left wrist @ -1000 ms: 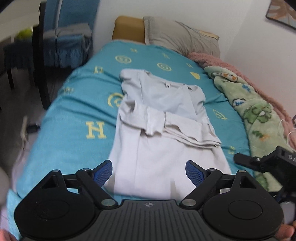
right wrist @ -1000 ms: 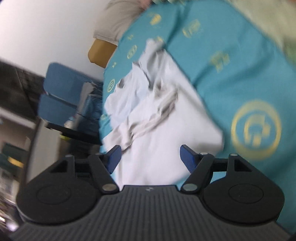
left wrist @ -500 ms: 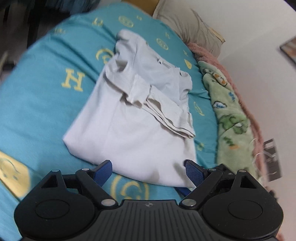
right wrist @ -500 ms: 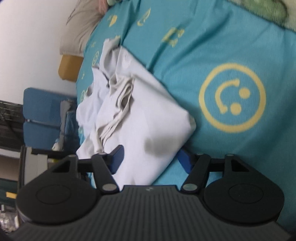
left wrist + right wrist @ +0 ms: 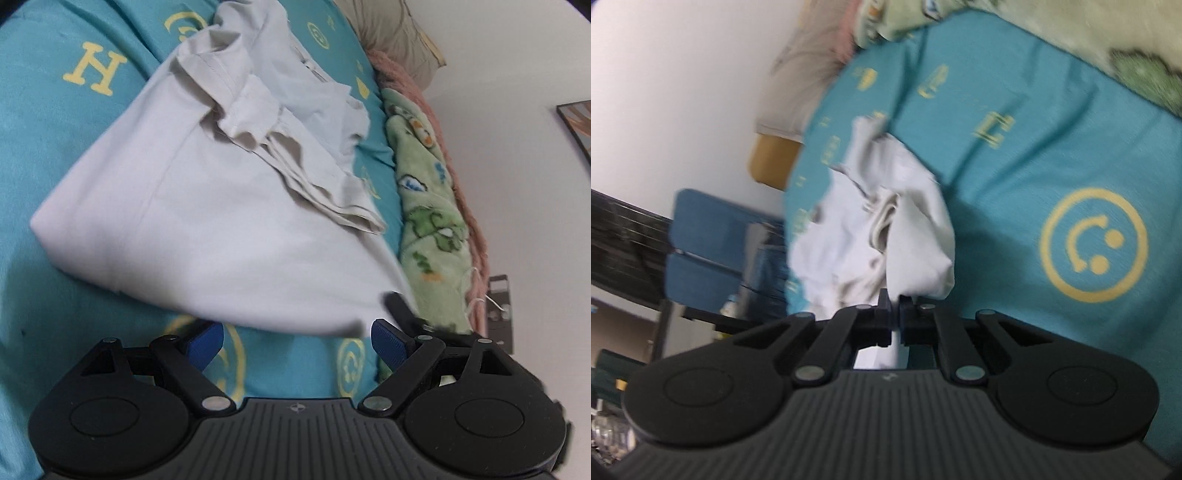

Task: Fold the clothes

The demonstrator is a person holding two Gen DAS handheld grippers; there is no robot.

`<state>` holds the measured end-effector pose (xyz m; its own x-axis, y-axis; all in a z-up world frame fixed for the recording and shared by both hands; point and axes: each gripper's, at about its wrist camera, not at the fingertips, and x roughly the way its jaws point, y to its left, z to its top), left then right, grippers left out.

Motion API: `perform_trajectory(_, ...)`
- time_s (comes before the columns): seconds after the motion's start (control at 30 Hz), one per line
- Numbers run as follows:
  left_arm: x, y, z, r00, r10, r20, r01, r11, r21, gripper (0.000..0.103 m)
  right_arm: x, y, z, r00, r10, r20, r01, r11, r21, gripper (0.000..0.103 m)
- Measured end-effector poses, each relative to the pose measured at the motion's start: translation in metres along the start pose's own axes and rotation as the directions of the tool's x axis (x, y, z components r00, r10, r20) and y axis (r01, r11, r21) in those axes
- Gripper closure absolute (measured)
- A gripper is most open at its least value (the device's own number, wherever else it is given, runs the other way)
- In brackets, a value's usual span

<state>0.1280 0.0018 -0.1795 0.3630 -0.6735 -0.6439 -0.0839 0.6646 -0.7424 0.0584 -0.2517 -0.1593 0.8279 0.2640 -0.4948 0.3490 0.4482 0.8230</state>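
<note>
Shirt [image 5: 207, 221] lay on the bedspread [image 5: 40, 155], a pale grey tee with both sleeves folded inward across its chest and the collar end pointing toward the pillow [image 5: 399, 33]. The bedspread was teal, printed with yellow letters and smiley faces. In the left wrist view the left gripper [image 5: 297, 341] hung just short of the shirt's hem, its blue pads [image 5: 205, 341] spread wide apart, with bare bedspread and the hem's edge between them and nothing pinched. At the right end of the hem the black tip of the right gripper [image 5: 400, 308] reached in beside the cloth, and the hem corner there looked lifted and blurred. The right wrist view showed the right gripper [image 5: 894, 314] with its jaws brought together on that corner of the shirt [image 5: 916, 254], the fabric bunched into a peak rising from the fingers and a strip of it showing behind them. A yellow smiley [image 5: 1093, 245] sat on the bedspread just right of the pinched corner. A green blanket [image 5: 428, 206] with cartoon prints ran along the far side of the bed against the wall, well apart from the left pads. A blue chair [image 5: 705, 251] stood beyond the bed in the right view, blurred.
</note>
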Motion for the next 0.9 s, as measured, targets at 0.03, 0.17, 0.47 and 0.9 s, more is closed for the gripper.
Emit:
perform_trajectory(0.03, 0.002, 0.003, 0.002, 1.000, 0.019, 0.014, -0.019, 1.000, -0.006, 0.014, -0.003, 0.001, 0.001, 1.000, 0.010, 0.010, -0.010, 1.000, -0.003, 0.097)
perform_trajectory(0.17, -0.008, 0.015, 0.011, 0.993, 0.034, 0.112, -0.025, 0.996, -0.083, 0.018, -0.006, -0.001, 0.005, 1.000, 0.014, 0.022, -0.015, 1.000, 0.015, 0.097)
perform_trajectory(0.47, -0.042, 0.024, 0.022, 0.938, 0.076, 0.337, -0.030, 0.990, -0.139, 0.032, -0.008, -0.008, 0.006, 1.000, 0.004, 0.024, -0.005, 0.999, 0.034, 0.097)
perform_trajectory(0.9, -0.030, 0.033, 0.022, 0.949, 0.101, 0.300, -0.063, 0.989, -0.134, 0.081, -0.004, -0.012, 0.006, 1.000, -0.009, 0.011, 0.009, 1.000, 0.018, 0.097)
